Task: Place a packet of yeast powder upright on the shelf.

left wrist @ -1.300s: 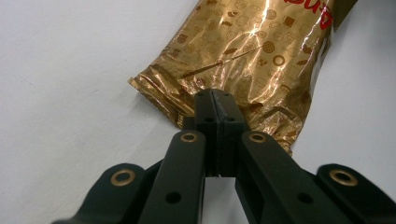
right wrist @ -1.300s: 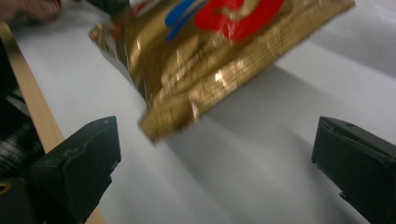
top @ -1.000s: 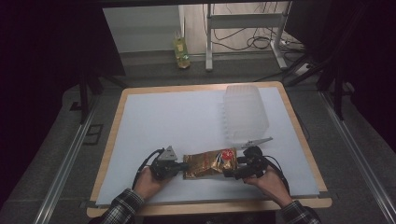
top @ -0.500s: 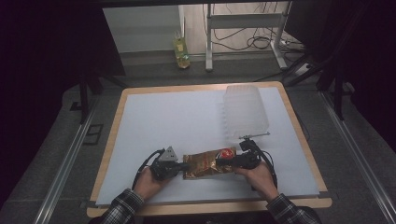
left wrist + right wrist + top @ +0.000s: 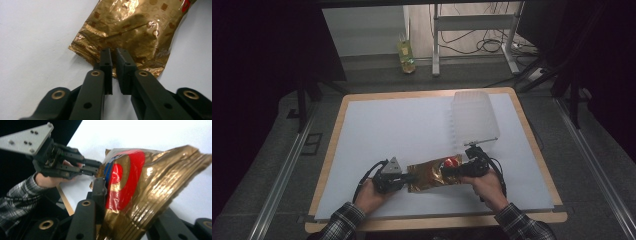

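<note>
Gold foil snack bag lies at the near middle of the white table sheet, long axis roughly 9-to-3 o'clock in the high view, red logo patch at its 3 o'clock end. Left gripper sits at the bag's 9 o'clock end; in the left gripper view its jaws are nearly closed, only a narrow slit between them, pinching the crimped seam of the bag at its near edge. Right gripper comes in from 3 o'clock; in the right gripper view the bag stands between its jaws, one jaw pressed against the red-and-blue print, the other mostly hidden behind the foil, so it appears clamped on that end, which looks tilted up off the sheet. The same view shows the left gripper farther off, holding the opposite end. Judgement: the step in hand is a two-point grip on the bag, likely ahead of lifting or carrying. A clear ribbed plastic bin stands at 1 o'clock from the bag, well apart. Next move calls for both grips firm and moving together; foil is slippery and could slide out of the thin seam pinch.
</note>
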Available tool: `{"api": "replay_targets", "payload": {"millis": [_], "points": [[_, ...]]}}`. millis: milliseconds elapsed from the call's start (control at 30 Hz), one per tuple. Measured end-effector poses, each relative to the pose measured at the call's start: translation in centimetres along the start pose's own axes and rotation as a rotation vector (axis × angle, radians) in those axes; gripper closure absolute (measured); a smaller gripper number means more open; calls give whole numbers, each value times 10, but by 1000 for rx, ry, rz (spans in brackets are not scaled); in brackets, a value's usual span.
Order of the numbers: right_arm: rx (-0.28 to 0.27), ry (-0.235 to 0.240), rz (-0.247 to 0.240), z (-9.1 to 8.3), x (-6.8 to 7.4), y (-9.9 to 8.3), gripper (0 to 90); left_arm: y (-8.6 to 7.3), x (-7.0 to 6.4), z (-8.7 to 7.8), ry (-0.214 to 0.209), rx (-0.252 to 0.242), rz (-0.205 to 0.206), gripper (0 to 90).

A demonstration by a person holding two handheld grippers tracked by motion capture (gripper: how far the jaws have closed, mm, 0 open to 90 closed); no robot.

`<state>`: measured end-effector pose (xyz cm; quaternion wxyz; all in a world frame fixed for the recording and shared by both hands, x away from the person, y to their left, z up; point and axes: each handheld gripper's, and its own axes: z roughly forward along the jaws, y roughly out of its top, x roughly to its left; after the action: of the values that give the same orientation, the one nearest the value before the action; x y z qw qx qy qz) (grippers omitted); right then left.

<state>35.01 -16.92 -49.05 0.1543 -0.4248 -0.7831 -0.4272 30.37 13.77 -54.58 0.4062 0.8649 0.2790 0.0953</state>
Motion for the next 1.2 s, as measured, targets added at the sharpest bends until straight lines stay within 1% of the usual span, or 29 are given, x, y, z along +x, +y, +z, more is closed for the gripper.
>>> {"api": "replay_targets", "payload": {"millis": [67, 100, 133, 200, 267, 300, 333, 367, 400, 433, 533, 567, 600, 633, 800, 933, 967, 1033, 1100, 1167, 1200], "points": [[7, 0, -4, -1, 1, 1, 732, 0, 0, -1, -3, -3, 0, 794], [11, -1, -12, -2, 3, 1, 739, 0, 0, -1, -2, -3, 2, 769], [11, -1, -12, -2, 3, 1, 739, 1, 0, -2, 3, 0, 12, 769], [13, -6, -34, -3, 5, 3, 742, 2, -2, -4, 9, -1, 30, 720], [12, -13, -56, -5, 7, 5, 743, 2, -2, -5, 5, -9, 36, 689], [13, -18, -78, -6, 9, 7, 743, 3, -3, -5, -2, -15, 32, 643], [13, -18, -78, -6, 9, 7, 743, 3, -3, -5, -2, -15, 32, 622], [13, -22, -103, -8, 12, 9, 743, 3, -3, -6, -2, -16, 34, 606], [13, -22, -103, -8, 12, 9, 743, 4, -3, -6, -2, -18, 37, 606], [12, -25, -115, -9, 13, 10, 744, 4, -3, -7, -1, -22, 38, 585], [14, -37, -160, -12, 17, 13, 745, 4, -3, -8, 3, -34, 42, 502], [19, -41, -190, -14, 20, 16, 745, 4, -3, -9, 13, -41, 48, 454], [19, -41, -190, -14, 20, 16, 745, 4, -3, -9, 13, -41, 48, 430], [21, -45, -205, -16, 21, 17, 745, 4, -2, -9, 15, -44, 50, 430], [40, -62, -266, -20, 26, 23, 746, 3, -1, -10, 32, -63, 57, 312], [53, -80, -327, -24, 30, 29, 746, 3, 2, -11, 26, -80, 45, 243], [57, -83, -336, -24, 30, 30, 746, 3, 2, -12, 25, -83, 42, 229], [67, -96, -370, -26, 33, 33, 746, 3, 2, -12, 35, -86, 42, 184], [75, -112, -405, -28, 37, 36, 746, 3, 2, -12, 48, -79, 53, 138], [81, -130, -437, -31, 40, 39, 747, 3, 1, -12, 50, -76, 62, 126], [92, -148, -465, -33, 43, 42, 748, 3, 1, -11, 49, -75, 63, 115]]}}
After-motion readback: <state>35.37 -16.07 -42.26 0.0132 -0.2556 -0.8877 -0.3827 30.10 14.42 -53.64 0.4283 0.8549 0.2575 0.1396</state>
